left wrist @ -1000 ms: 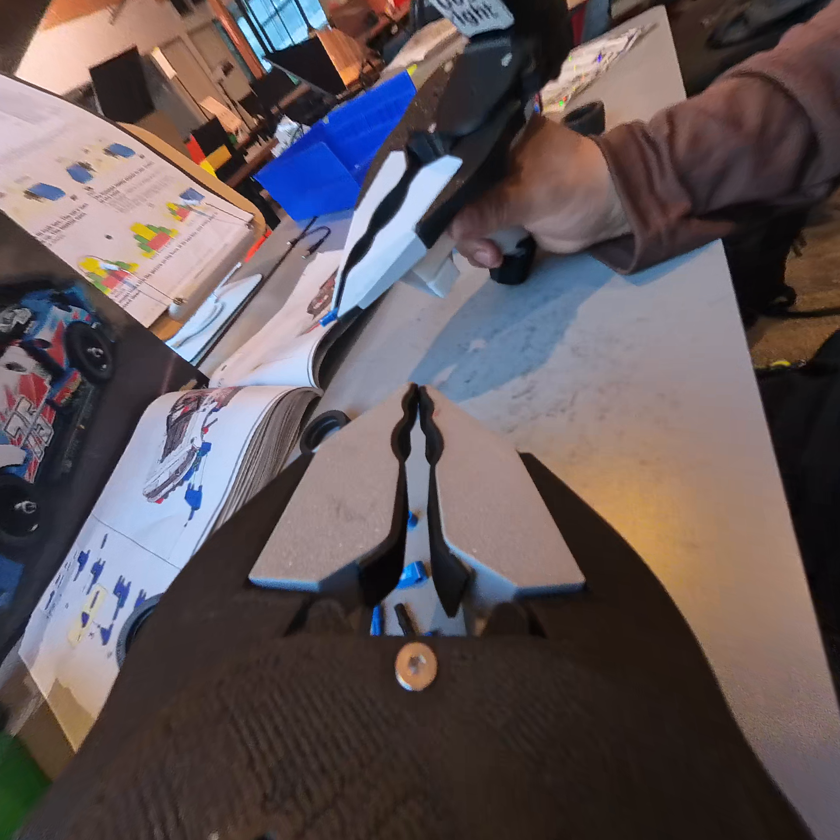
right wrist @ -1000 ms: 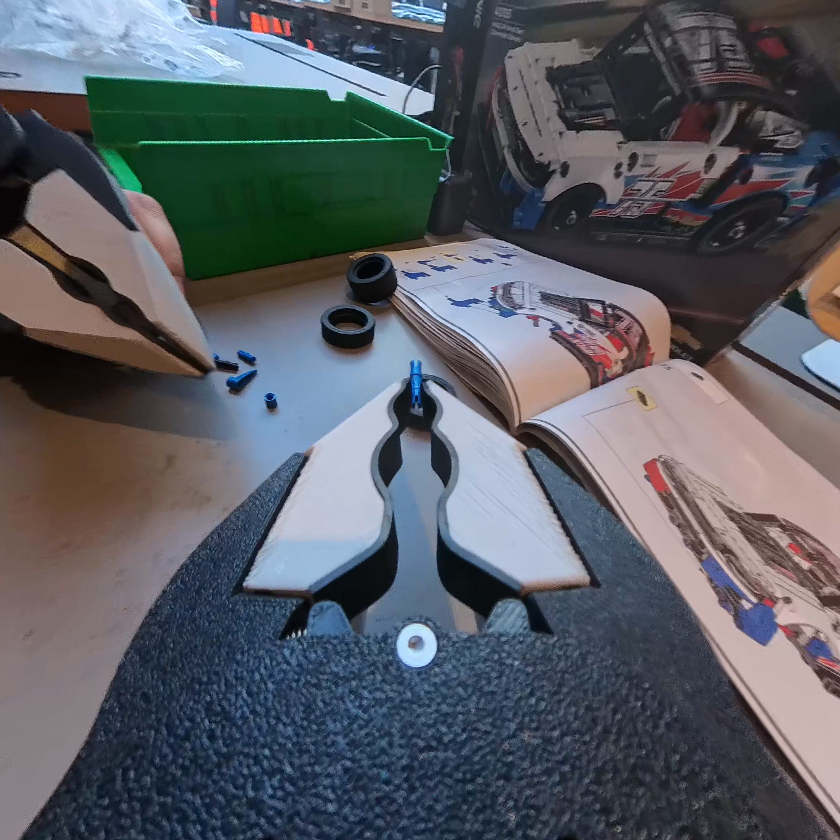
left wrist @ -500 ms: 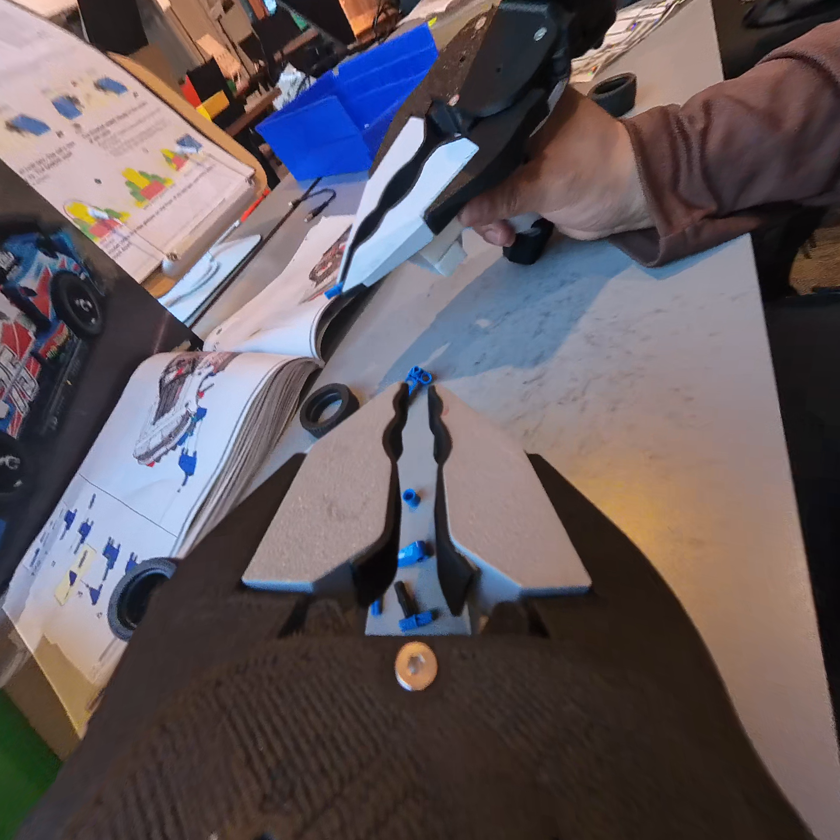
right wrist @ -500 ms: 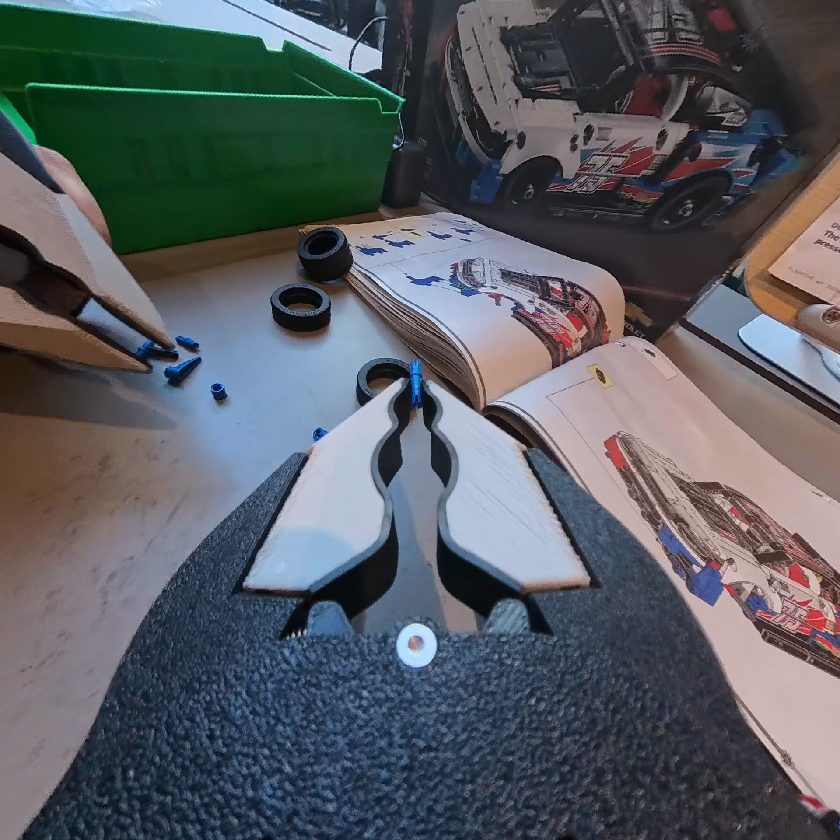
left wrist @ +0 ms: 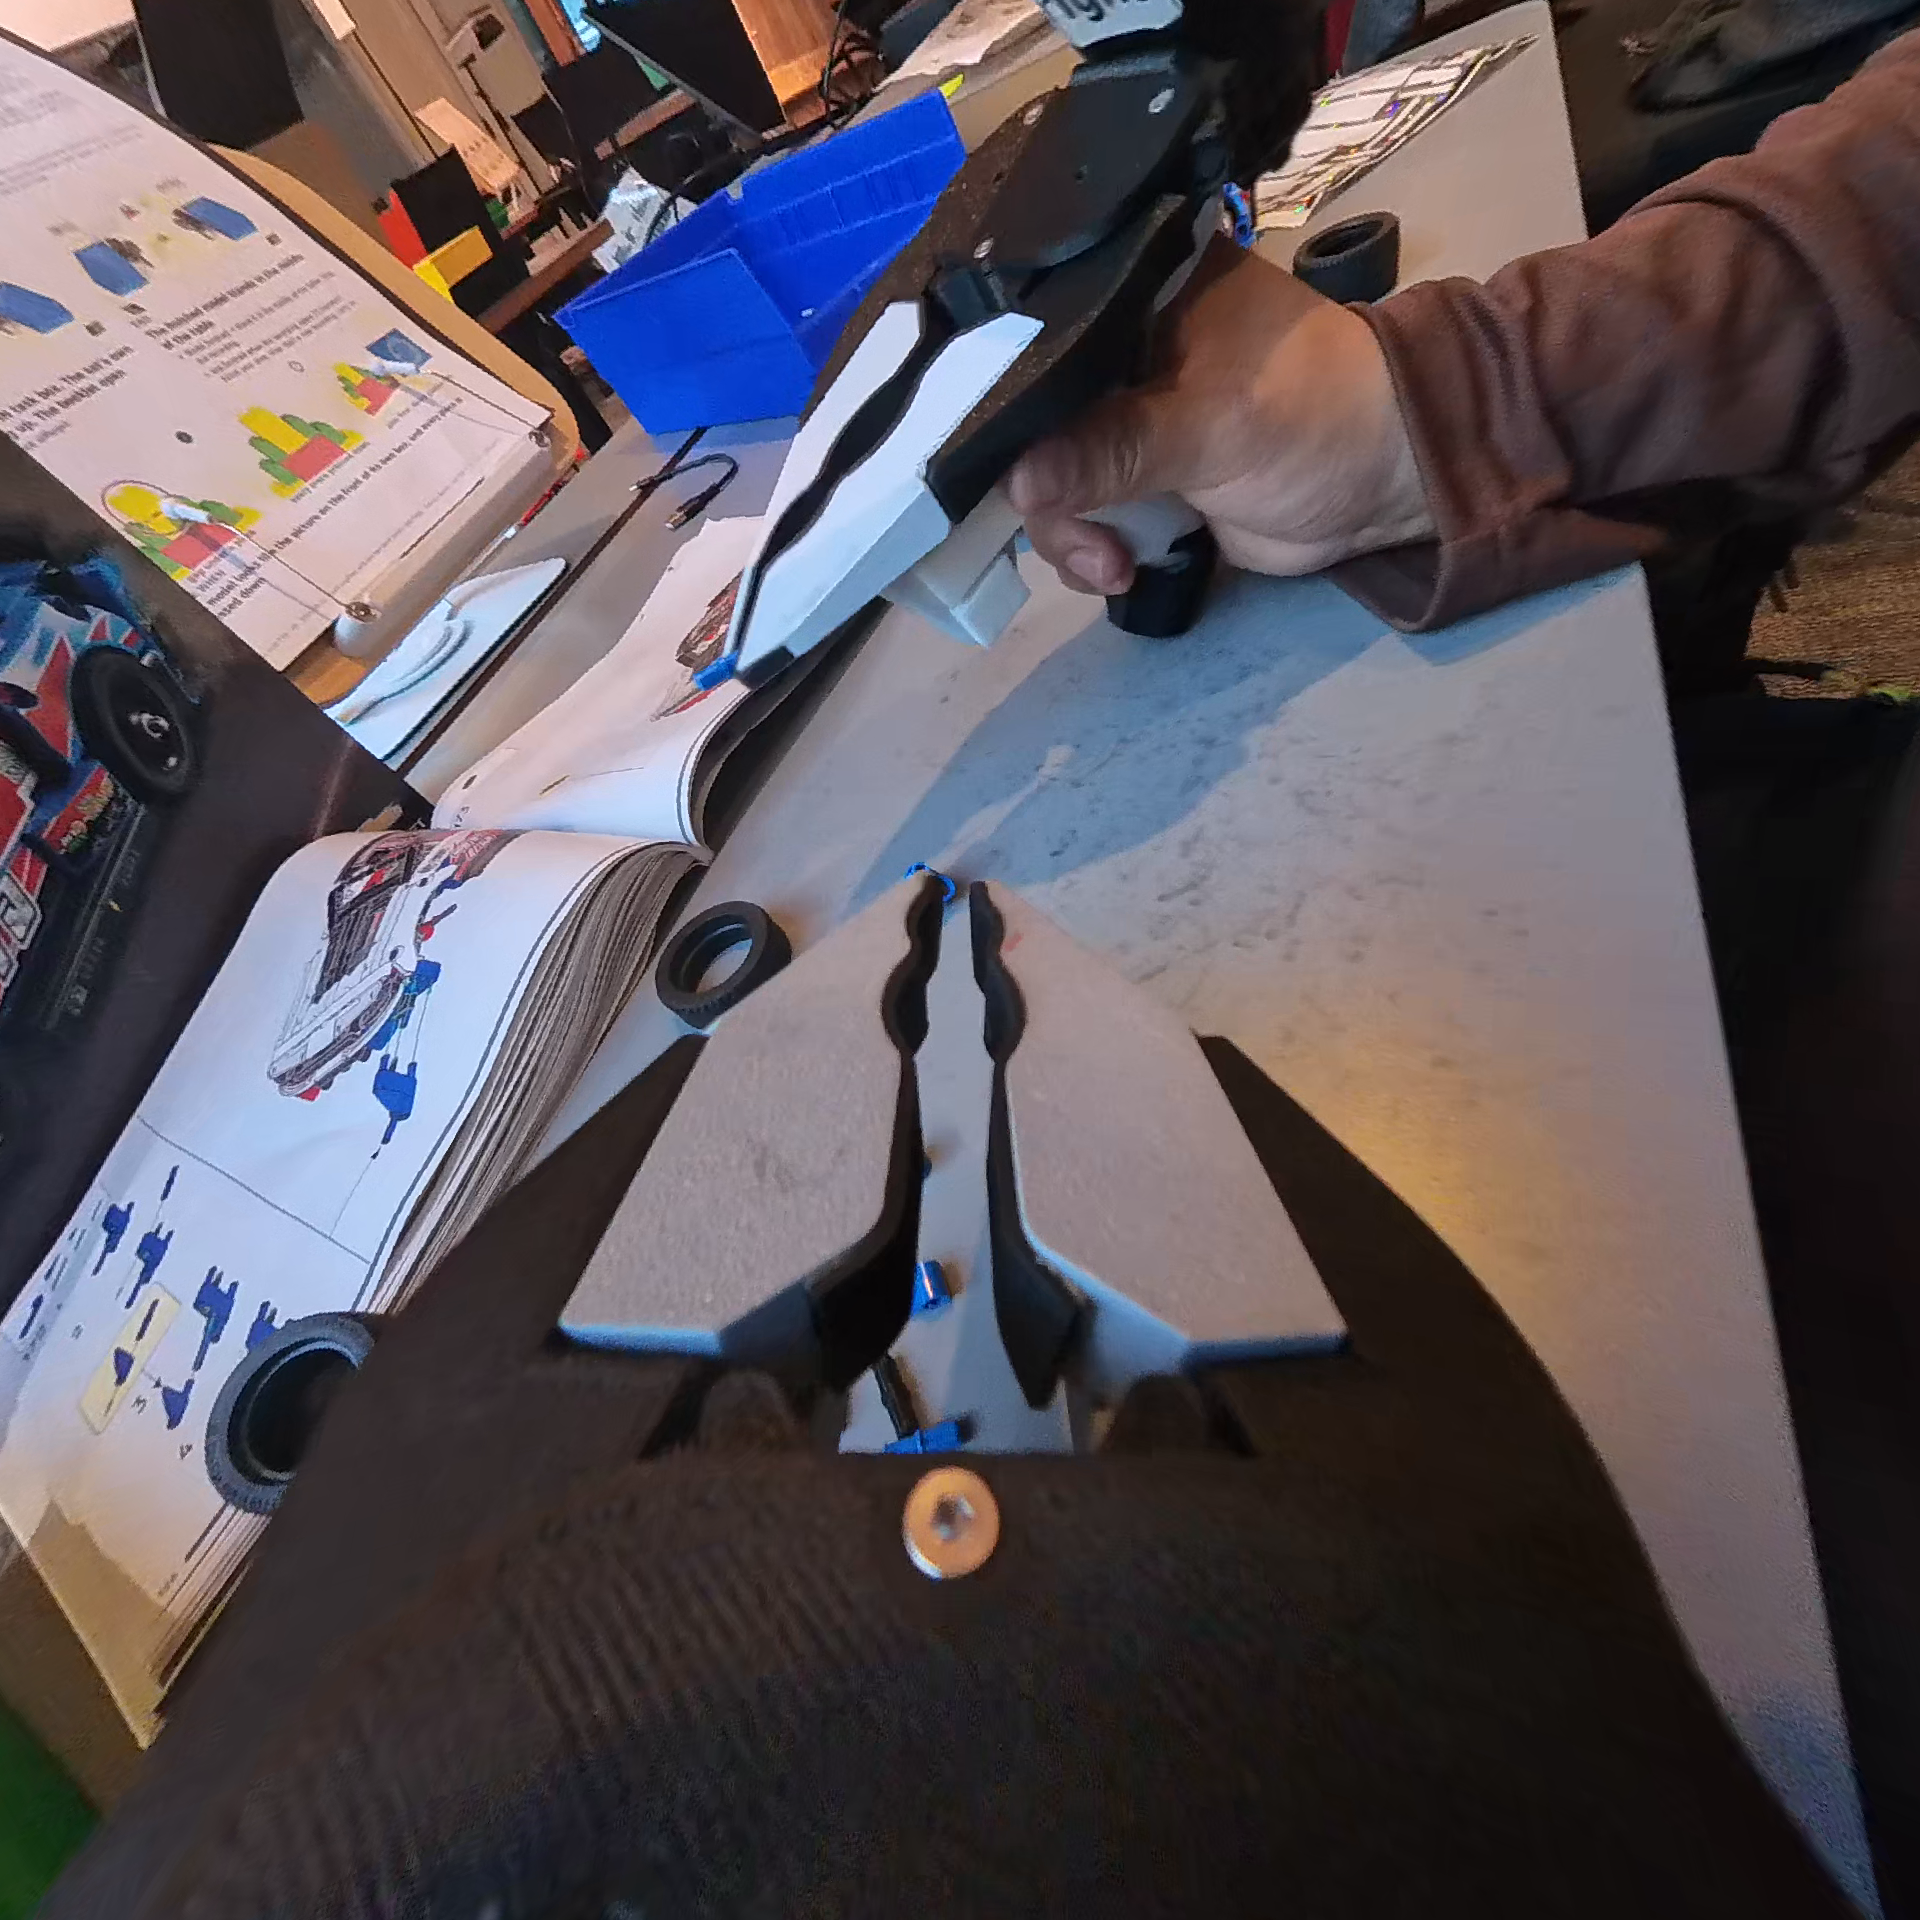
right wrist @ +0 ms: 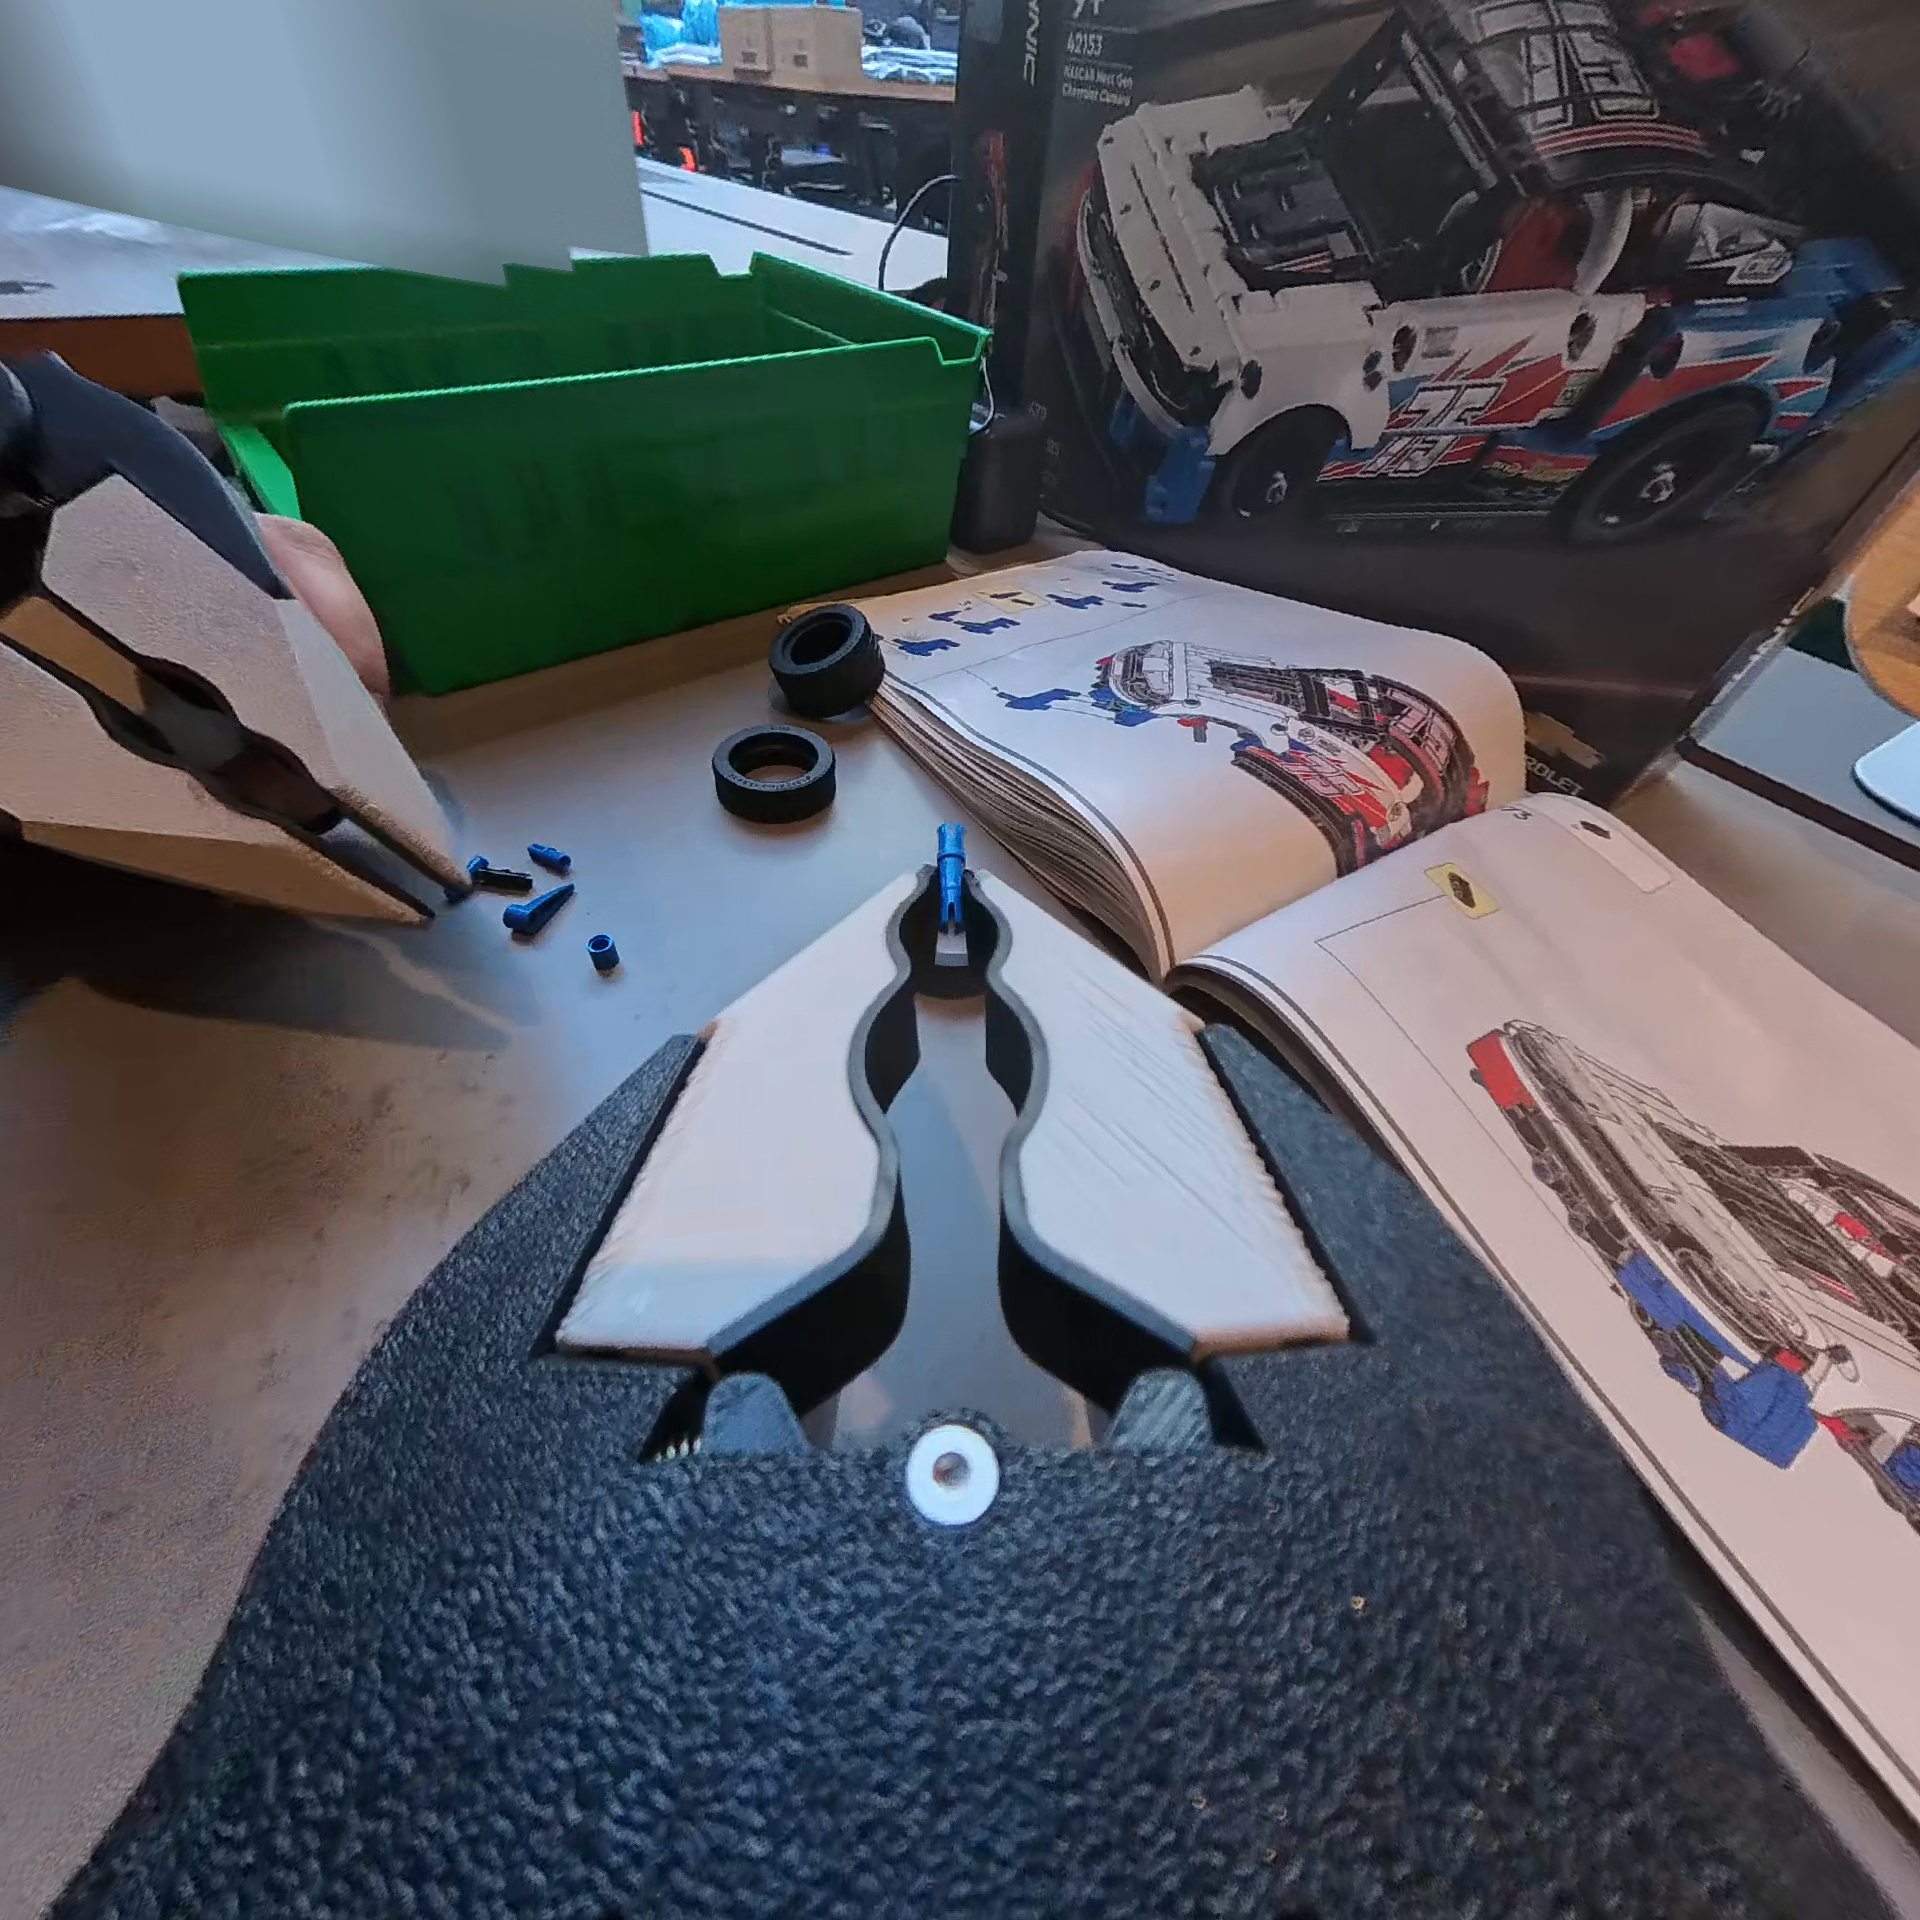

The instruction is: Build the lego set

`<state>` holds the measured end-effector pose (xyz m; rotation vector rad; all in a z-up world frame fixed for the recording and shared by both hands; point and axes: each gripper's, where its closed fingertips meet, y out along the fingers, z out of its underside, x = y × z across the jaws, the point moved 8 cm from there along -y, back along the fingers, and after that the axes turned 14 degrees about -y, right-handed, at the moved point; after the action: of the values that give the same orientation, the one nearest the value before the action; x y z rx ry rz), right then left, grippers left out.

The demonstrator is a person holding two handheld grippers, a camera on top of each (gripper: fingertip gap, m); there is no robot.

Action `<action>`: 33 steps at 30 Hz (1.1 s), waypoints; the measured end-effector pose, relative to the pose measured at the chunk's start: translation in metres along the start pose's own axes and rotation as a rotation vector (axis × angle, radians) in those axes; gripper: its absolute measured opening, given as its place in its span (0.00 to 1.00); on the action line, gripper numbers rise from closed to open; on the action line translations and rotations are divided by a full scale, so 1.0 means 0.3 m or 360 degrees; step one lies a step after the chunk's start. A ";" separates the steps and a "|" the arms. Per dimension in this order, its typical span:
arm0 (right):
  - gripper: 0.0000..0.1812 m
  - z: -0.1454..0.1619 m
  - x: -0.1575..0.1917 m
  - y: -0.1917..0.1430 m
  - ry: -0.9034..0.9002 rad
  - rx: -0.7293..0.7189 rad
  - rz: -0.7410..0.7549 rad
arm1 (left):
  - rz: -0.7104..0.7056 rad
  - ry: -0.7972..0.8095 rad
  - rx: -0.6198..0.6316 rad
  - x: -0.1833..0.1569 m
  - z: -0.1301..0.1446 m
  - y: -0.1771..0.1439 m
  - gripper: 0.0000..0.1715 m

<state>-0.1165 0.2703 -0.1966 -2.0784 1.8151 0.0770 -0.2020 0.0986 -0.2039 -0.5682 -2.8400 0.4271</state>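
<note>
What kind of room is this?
Probably a shared workshop or lab: long worktables, plastic parts bins, one green and one blue, and more benches and boxes behind.

Indoor light, moderate, mixed: cool daylight tone on the table [left wrist: 1351, 831] in the left wrist view, with a warm orange patch nearer the camera. Right wrist view dimmer and warmer. Soft shadow under the right gripper [left wrist: 727, 665]; a darker one under the left gripper [right wrist: 442, 899]. Strong wide-angle bending at the edges. Slight blur on near housings; background soft.
</note>
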 end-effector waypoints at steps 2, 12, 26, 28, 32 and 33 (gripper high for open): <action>0.02 0.002 -0.003 0.006 0.0013 0.0003 -0.0019 | 0.0011 0.0002 0.0013 0.004 0.004 0.003 0.01; 0.02 0.003 -0.040 0.012 0.0131 -0.0068 -0.0033 | 0.0081 -0.0010 0.0021 0.004 0.014 0.018 0.00; 0.02 -0.042 0.026 0.025 0.0754 -0.0425 -0.0655 | -0.0092 0.0010 0.0052 0.061 -0.082 0.073 0.06; 0.02 -0.042 0.016 0.018 0.1281 -0.0671 -0.0892 | -0.0168 0.0077 0.0060 0.072 -0.119 0.082 0.11; 0.02 -0.022 0.017 -0.001 0.1798 -0.0892 -0.1042 | -0.0216 0.0147 -0.0017 0.047 -0.188 0.068 0.15; 0.02 -0.022 0.031 0.000 0.1774 -0.0831 -0.1037 | -0.0226 0.0145 -0.0043 0.038 -0.203 0.065 0.15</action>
<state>-0.1162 0.2595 -0.1932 -3.3970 1.5068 -1.0765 -0.1896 0.1348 -0.1517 -0.3772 -2.7795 0.3293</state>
